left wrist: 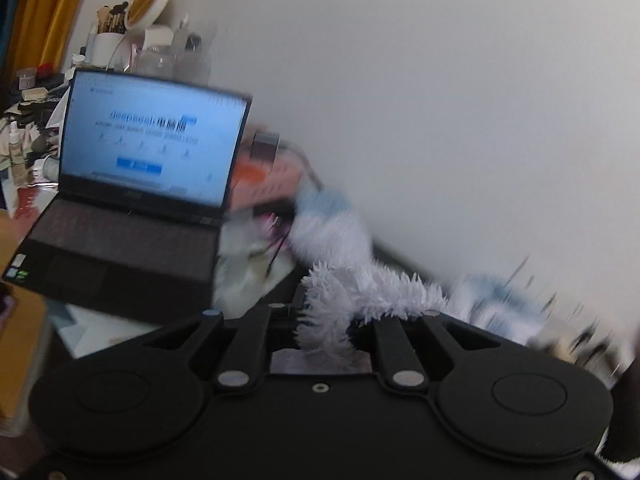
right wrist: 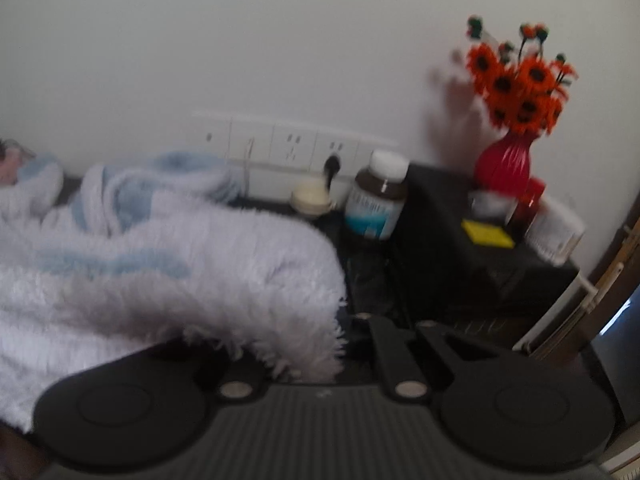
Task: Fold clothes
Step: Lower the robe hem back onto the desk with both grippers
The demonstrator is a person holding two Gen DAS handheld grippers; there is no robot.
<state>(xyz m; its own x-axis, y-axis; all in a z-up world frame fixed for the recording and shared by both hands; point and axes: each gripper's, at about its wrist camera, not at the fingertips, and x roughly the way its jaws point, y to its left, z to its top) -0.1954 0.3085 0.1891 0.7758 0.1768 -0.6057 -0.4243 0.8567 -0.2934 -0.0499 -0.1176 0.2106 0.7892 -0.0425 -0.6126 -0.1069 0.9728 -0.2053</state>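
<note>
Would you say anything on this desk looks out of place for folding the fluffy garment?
Yes: the fluffy garment is bunched rather than flat, hemmed in by the open laptop and a pill bottle.

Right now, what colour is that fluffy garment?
White with pale blue stripes; the garment shows best in the right wrist view.

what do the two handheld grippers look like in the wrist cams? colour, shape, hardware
Both the left gripper and the right gripper are matte black: two round discs side by side, angled link arms running forward, silver pivot pins. The right one shows a ribbed grey centre plate. No cables, markings or sleeves visible; both pictures are blurred.
</note>
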